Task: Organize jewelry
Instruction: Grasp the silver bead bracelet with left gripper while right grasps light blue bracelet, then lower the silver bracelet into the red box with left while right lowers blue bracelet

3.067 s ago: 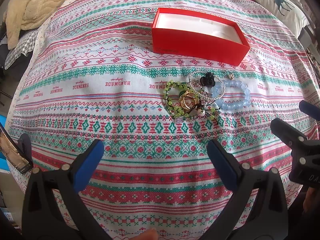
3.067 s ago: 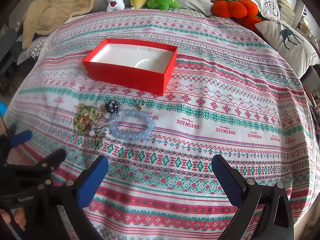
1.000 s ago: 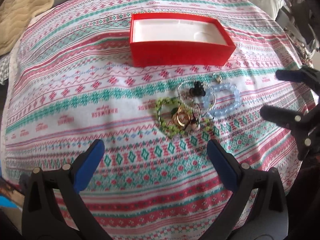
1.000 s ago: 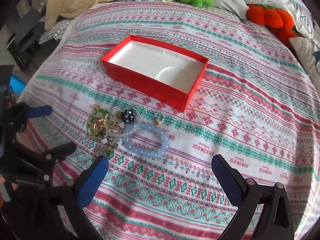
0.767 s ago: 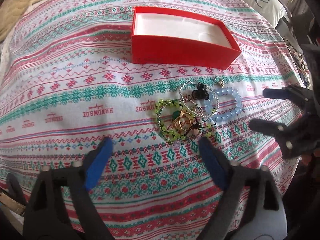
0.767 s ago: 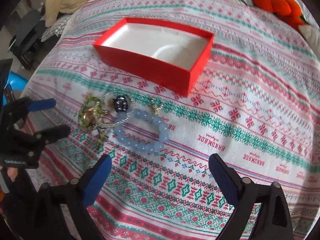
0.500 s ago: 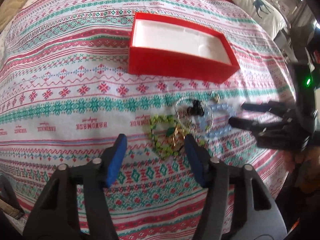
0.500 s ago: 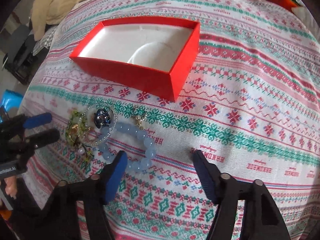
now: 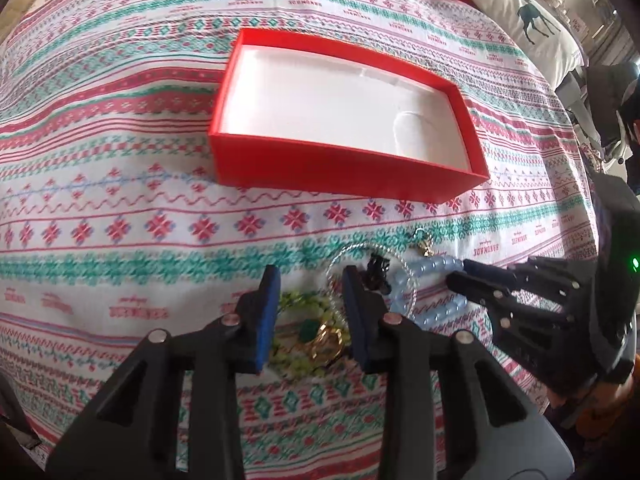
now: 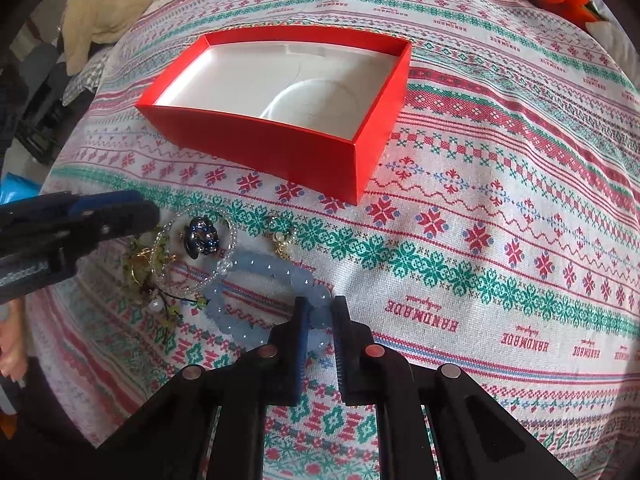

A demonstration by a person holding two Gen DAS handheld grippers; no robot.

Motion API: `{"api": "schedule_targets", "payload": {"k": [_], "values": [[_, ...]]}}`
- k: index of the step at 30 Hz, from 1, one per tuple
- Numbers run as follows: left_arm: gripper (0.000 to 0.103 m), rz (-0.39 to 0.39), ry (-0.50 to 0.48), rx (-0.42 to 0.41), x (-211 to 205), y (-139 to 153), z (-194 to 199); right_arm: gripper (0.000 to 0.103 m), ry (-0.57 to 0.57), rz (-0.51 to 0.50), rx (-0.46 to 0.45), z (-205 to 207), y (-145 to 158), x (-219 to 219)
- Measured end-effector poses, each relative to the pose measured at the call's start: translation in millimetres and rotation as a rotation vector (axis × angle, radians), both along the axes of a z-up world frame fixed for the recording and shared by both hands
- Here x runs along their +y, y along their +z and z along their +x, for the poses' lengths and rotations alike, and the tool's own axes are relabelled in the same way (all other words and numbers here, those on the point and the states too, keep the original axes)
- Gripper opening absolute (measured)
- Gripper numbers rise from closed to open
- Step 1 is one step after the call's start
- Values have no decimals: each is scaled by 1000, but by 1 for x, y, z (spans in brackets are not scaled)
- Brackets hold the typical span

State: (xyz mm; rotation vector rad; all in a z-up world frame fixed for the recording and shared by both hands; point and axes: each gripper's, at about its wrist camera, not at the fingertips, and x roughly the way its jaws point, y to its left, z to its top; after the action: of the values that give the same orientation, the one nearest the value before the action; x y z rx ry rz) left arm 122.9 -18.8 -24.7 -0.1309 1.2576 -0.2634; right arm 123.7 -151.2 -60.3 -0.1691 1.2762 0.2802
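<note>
Jewelry (image 10: 192, 260) lay heaped on the bed (image 10: 500, 220) before the empty red box (image 10: 260, 148). Right gripper (image 10: 319, 320) fingers had just closed, pinching the blue bead bracelet (image 10: 260, 268) for lifting; left gripper (image 9: 310, 304), half-closed, straddled the green beads (image 9: 304, 304).

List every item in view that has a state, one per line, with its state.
Red box: open, nothing inside, on the bedspread.
Blue bead bracelet: flat on the bedspread, one bead section between the right jaws.
Green bead bracelet: on the bedspread, between the left jaws.
Clear bead bracelet: lying in the tangle, not gripped.
Right gripper: just closing, shut on the blue bracelet.
Left gripper: just closing, partly open.
</note>
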Motion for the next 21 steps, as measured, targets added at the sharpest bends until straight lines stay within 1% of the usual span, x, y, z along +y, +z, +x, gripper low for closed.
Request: {"api": "schedule_targets", "payload": {"k": [2, 5, 7, 12, 16, 21], "values": [[31, 6, -3, 7, -3, -2, 2, 12, 0, 1, 1, 0, 0, -2], [25, 27, -3, 19, -8, -7, 4, 12, -3, 4, 5, 0, -1, -7], [18, 41, 3, 34, -7, -11, 5, 12, -5, 8, 8, -5, 2, -19], [7, 64, -8, 38, -17, -14, 9, 12, -9, 10, 10, -6, 6, -29], [5, 73, -10, 27, -27, -12, 11, 12, -11, 18, 4, -5, 12, -29], [4, 47, -5, -21, -29, 9, 6, 12, -16, 53, -31, -10, 32, -33]]}}
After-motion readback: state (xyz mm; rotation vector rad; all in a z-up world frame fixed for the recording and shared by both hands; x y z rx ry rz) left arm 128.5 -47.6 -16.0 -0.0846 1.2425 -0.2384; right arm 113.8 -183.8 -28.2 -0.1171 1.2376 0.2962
